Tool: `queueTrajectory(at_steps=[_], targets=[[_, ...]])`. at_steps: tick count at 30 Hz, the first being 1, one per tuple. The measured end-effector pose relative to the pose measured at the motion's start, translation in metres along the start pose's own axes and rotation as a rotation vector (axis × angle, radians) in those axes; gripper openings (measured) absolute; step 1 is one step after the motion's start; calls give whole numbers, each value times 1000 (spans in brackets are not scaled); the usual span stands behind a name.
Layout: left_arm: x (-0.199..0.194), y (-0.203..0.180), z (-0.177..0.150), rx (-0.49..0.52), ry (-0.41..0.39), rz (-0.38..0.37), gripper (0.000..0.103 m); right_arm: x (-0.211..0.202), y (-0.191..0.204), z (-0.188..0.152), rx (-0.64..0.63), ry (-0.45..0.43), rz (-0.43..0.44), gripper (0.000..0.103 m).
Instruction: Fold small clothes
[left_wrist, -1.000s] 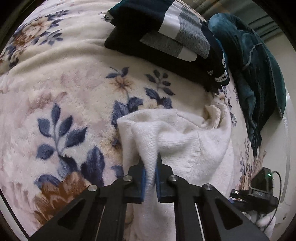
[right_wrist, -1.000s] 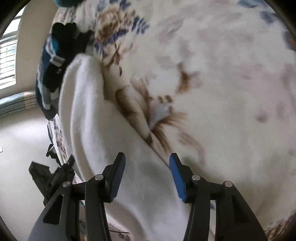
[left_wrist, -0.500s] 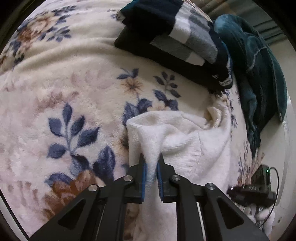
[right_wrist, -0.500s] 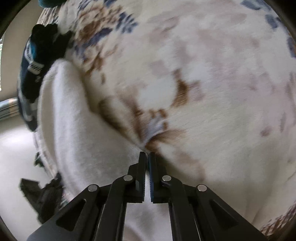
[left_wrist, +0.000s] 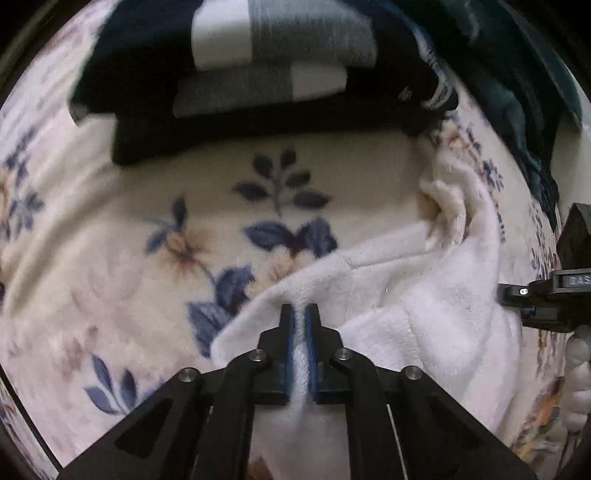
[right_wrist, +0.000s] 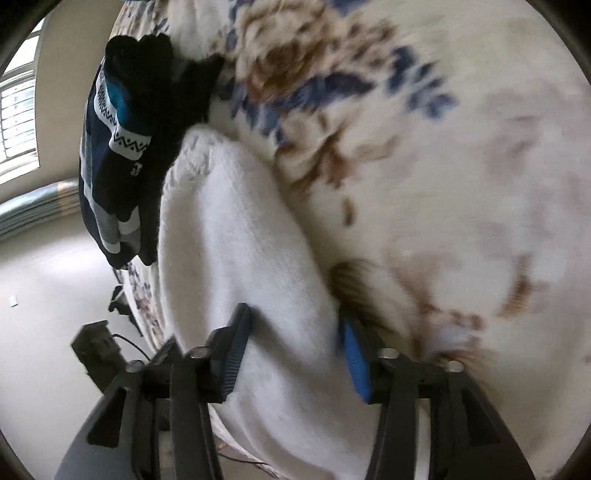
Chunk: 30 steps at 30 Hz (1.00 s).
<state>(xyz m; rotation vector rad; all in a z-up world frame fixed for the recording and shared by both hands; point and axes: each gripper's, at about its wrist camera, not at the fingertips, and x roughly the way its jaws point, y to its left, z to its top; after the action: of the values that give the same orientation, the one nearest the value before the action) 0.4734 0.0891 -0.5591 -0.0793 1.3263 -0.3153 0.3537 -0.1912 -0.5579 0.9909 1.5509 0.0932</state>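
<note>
A white fleecy garment (left_wrist: 424, 314) lies on a cream floral blanket (left_wrist: 110, 258). My left gripper (left_wrist: 300, 312) is shut on a pinched fold at its near edge. In the right wrist view the same white garment (right_wrist: 236, 236) runs between my right gripper's (right_wrist: 295, 321) spread jaws, which stand open around it. The right gripper's body shows at the right edge of the left wrist view (left_wrist: 554, 295).
A folded stack of navy, grey and white clothes (left_wrist: 258, 66) sits on the blanket beyond the garment; it also shows in the right wrist view (right_wrist: 122, 147). A teal garment (left_wrist: 517, 74) lies at the far right. The bed edge and floor (right_wrist: 48, 295) are on the left.
My left gripper has carried the pinched fold forward towards the folded stack. My right gripper, shut half a second ago, has opened around the white garment.
</note>
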Motion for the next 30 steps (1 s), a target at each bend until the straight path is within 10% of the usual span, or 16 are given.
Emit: queueTrajectory(at_steps=[7,12,15,19,30], targets=[[-2,54,-3,-172,-35,26,0,-7,9,-10,-28,-163,-138,7],[-31,68,-3,-260,-58,-124,2,9,3,-3,-37,-93,-150,9],[-59,54,-16,-239,-76,-150,11,-7,12,-10,-89,-62,-112,40],[-90,23,-57,-218,-66,-208,73,-44,12,-45,-156,-53,-108,52],[-66,-97,-224,-162,241,-230,73,-122,-105,-189,-126,119,-140,64]])
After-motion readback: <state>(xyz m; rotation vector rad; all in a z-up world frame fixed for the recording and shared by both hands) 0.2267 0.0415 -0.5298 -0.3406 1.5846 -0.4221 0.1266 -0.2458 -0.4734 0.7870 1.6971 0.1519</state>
